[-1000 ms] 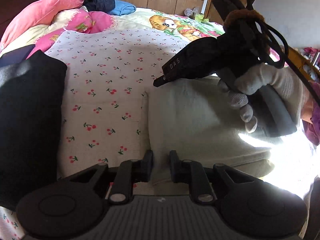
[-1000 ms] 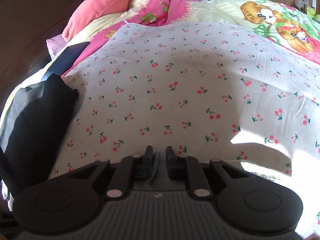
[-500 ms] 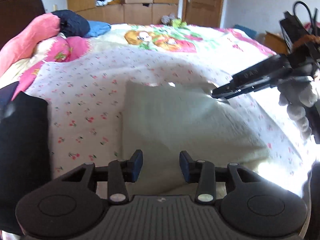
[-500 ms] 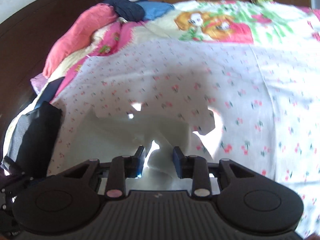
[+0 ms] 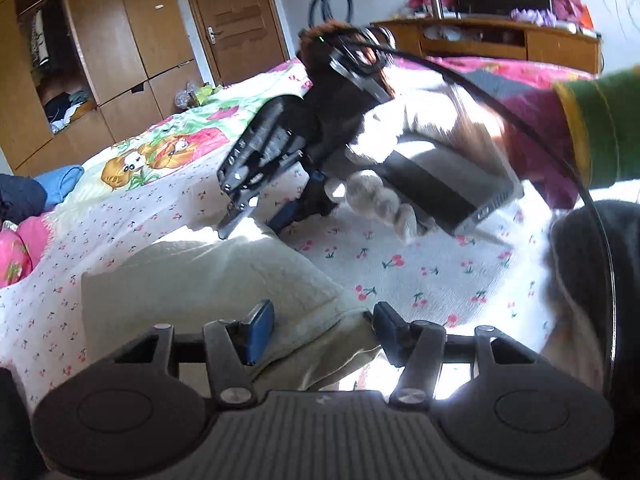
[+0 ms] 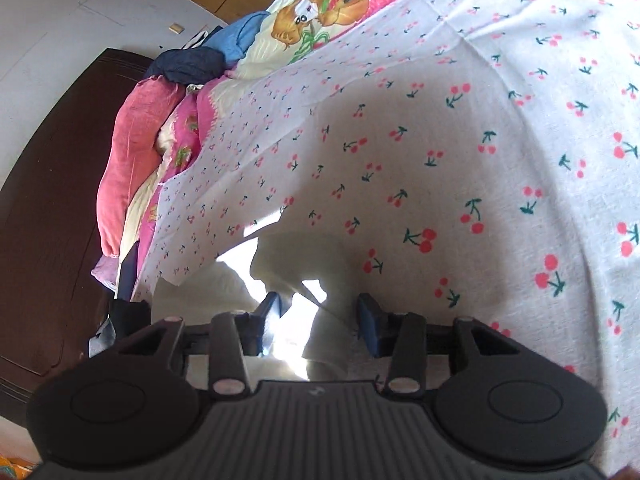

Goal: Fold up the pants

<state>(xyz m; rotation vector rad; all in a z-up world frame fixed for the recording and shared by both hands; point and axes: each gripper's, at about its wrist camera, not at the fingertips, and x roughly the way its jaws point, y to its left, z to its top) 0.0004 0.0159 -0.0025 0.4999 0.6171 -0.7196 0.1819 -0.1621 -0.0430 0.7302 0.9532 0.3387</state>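
Note:
The cream pants [image 5: 208, 276] lie folded into a thick pad on the cherry-print sheet [image 5: 420, 268]. My left gripper [image 5: 322, 332] is open, its fingers either side of the pad's near right corner. My right gripper [image 6: 318, 316] is open just above the pad's far edge [image 6: 288, 256]; it also shows in the left wrist view [image 5: 236, 216], held by a gloved hand, tips pointing down at the cloth. Neither gripper holds anything.
A black folded garment [image 6: 128, 312] lies at the bed's left edge. Pink pillows [image 6: 132, 152] and dark and blue clothes [image 6: 192, 64] are piled by the brown headboard. A wardrobe [image 5: 100, 52] and door stand beyond the bed.
Both grippers have opened wider and let go of the pants. The left view has swung right. The right gripper has come closer to the left one and tilted down over the pad.

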